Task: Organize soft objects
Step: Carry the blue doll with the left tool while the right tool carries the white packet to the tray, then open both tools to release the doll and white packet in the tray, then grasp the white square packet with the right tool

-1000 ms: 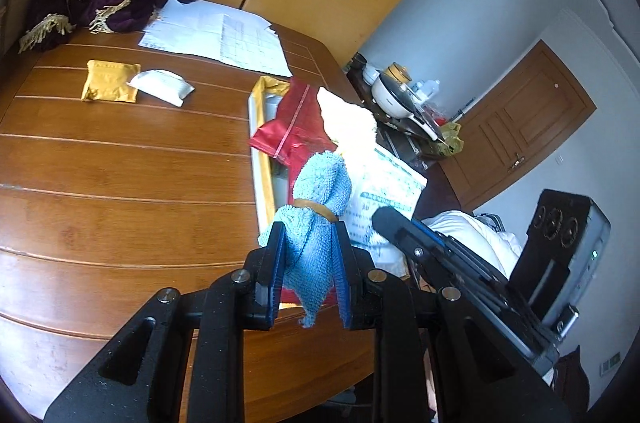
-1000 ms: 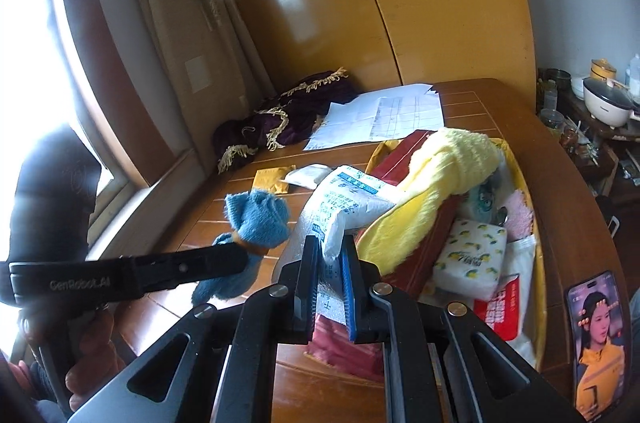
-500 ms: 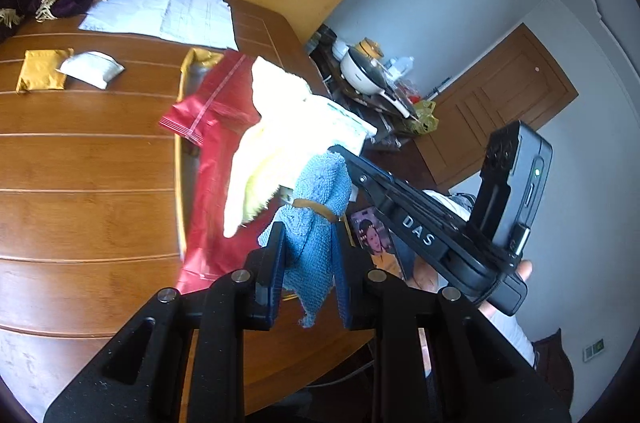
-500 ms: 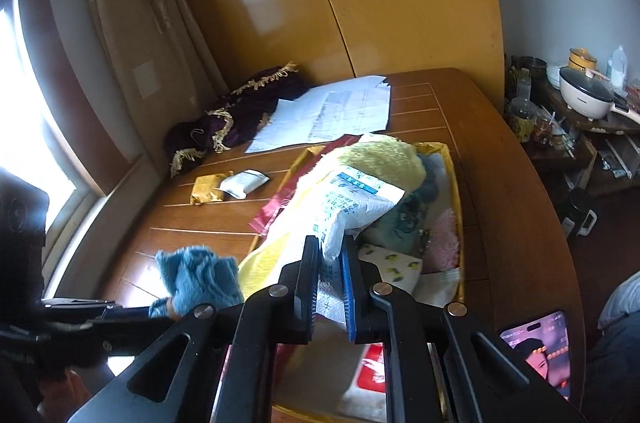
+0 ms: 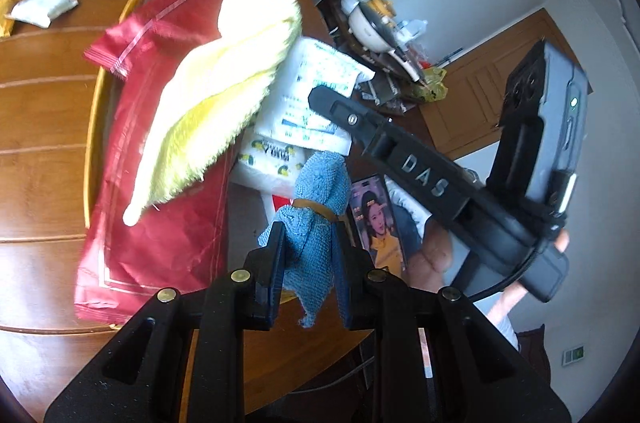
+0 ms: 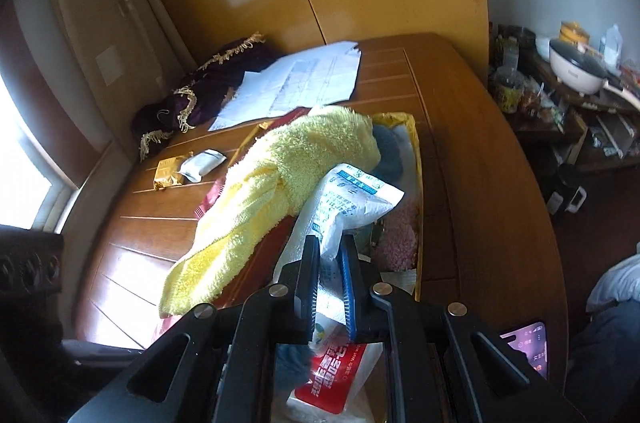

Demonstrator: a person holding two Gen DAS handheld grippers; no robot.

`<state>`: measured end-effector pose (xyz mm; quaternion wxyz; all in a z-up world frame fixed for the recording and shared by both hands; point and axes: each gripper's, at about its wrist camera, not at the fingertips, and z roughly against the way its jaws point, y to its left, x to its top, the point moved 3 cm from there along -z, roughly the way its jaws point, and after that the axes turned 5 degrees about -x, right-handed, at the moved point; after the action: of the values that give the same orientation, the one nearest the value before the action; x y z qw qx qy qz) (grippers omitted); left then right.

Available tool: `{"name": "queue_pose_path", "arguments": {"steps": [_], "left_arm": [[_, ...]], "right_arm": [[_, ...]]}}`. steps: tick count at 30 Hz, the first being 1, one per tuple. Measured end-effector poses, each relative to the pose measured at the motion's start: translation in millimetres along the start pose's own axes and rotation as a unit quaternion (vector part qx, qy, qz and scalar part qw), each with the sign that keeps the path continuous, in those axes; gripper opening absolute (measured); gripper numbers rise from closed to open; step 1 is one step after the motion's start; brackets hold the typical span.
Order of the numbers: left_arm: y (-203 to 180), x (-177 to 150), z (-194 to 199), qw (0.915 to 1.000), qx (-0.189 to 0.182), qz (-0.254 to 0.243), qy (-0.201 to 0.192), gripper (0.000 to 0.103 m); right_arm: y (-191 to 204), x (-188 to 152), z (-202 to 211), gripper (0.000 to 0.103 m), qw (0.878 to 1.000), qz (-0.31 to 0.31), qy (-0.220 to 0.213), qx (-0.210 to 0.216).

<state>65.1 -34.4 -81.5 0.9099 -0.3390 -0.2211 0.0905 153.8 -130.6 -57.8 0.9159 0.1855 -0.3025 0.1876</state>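
Observation:
My left gripper [image 5: 309,251] is shut on a blue cloth bundle [image 5: 318,197] tied with a tan band, held above the near end of the yellow-rimmed tray [image 5: 93,127]. My right gripper [image 6: 330,263] is shut on a white plastic packet with blue print [image 6: 348,199], also over the tray [image 6: 416,151]. A yellow fluffy towel [image 6: 280,183] drapes over a red foil bag [image 5: 160,223] in the tray. The right gripper's body [image 5: 420,179] crosses the left wrist view beside the white packet [image 5: 316,95].
On the wooden table [image 6: 480,183] lie white papers [image 6: 296,83], a purple fringed cloth [image 6: 208,95], a gold pouch [image 6: 168,173] and a small white sachet [image 6: 202,163]. A phone [image 5: 376,219] lies near the table edge. A cluttered side shelf with a pot [image 6: 576,67] stands at right.
Both grippers have moved further over the tray with their loads still held. The blue cloth now sits over the tray's near end; the white packet has shifted right of the yellow towel.

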Motion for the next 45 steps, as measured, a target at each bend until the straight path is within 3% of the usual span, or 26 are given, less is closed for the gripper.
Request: {"name": "queue_pose_path", "arguments": {"steps": [9,12,14,16,18,19,21,25,29,33,35,41,45], "left_arm": [[5.0,-4.4,-20.6,0.9989,0.042,-0.022,-0.002,0.022],[2.1,-10.9,-15.6,0.9974,0.053,-0.046,-0.014,0.024],[1.0,-14.6,-12.6,0.9967,0.054,-0.058,-0.017,0.027],[-0.5,-17.5,-8.6,0.9965,0.049,-0.066,-0.015,0.032],[1.3,-17.0,-0.1,0.9965,0.033,-0.074,-0.021,0.052],[0.0,-18.8,5.1,0.9961,0.026,-0.080,-0.027,0.056],[-1.8,-20.3,18.1,0.9944,0.015,-0.095,-0.042,0.065],[6.3,-25.1,52.3,0.9923,-0.005,-0.100,-0.073,0.065],[36.3,-21.1,95.2,0.9896,0.009,-0.074,-0.123,0.067],[75.4,4.2,132.1,0.9843,0.039,-0.024,-0.170,0.068],[100.7,20.4,150.5,0.9777,0.058,0.004,-0.202,0.068],[178.1,60.6,176.1,0.9593,0.104,0.084,-0.249,0.069],[206.6,60.3,175.9,0.9567,0.109,0.085,-0.256,0.069]], "right_arm": [[-14.4,-2.8,-19.4,0.017,0.999,-0.038,0.029,-0.003],[-16.1,-4.7,-13.5,0.028,0.999,-0.046,0.021,-0.021],[-13.1,-5.5,-3.6,0.041,0.998,-0.042,0.005,-0.038],[-9.7,-4.9,5.6,0.046,0.998,-0.040,-0.005,-0.049],[-2.8,-4.5,18.9,0.046,0.997,-0.037,-0.021,-0.060],[1.7,-4.1,24.8,0.046,0.997,-0.033,-0.027,-0.061],[15.1,-3.8,37.7,0.047,0.997,-0.023,-0.043,-0.052],[52.6,-4.4,53.9,0.056,0.998,0.005,-0.063,-0.017],[93.5,-4.3,58.3,0.056,0.997,0.024,-0.063,0.039],[143.1,5.0,46.2,0.063,0.992,0.044,-0.045,0.105],[166.4,10.9,31.0,0.065,0.991,0.059,-0.029,0.116],[203.9,36.2,-45.2,0.065,0.990,0.078,0.047,0.105],[217.1,54.8,-93.5,0.065,0.985,0.101,0.105,0.091]]}}
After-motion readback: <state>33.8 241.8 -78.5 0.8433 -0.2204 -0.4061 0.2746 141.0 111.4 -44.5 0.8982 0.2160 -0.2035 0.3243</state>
